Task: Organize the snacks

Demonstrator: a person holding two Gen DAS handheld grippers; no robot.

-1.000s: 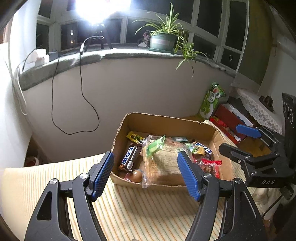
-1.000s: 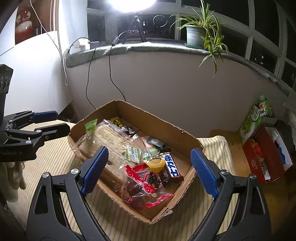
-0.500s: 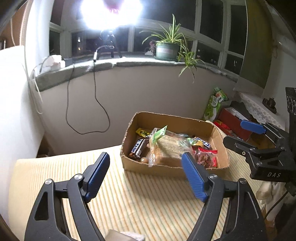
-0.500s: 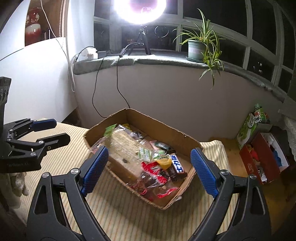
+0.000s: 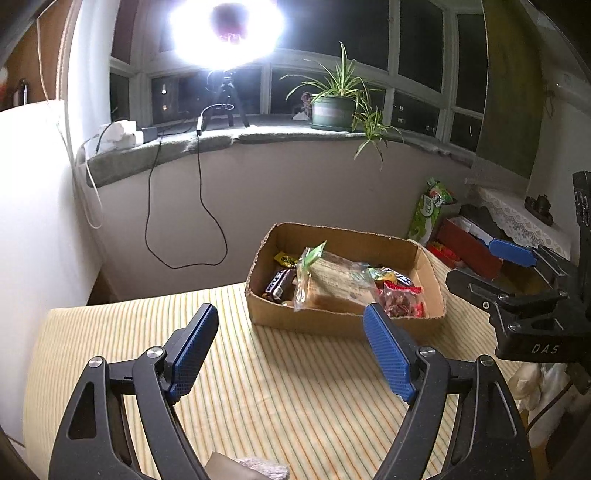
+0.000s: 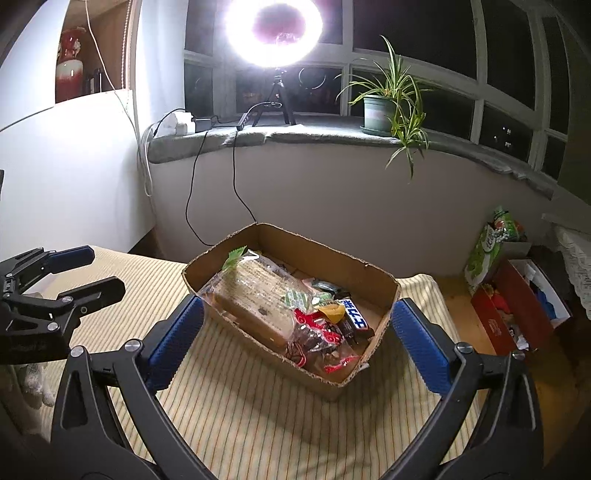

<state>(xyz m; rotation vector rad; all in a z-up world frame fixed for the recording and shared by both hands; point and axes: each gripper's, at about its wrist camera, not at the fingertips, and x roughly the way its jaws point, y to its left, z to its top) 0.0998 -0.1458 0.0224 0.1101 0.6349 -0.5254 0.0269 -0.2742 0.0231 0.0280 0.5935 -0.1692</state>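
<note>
L hand-held gripper (image 5: 290,352) wide, empty, jaws just opened further; box (image 6: 376,321) of snacks on striped tabletop (image 6: 236,402), centre; R hand-held gripper (image 6: 297,345) widest, empty, just opened. Next: pick one top packet w/ one gripper, approach from above

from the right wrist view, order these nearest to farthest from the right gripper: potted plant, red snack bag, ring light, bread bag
1. red snack bag, at the near corner of the cardboard box, closest to the right gripper.
2. bread bag, farther into the box, on its left side.
3. potted plant and ring light, both up on the windowsill; too close to call.
</note>
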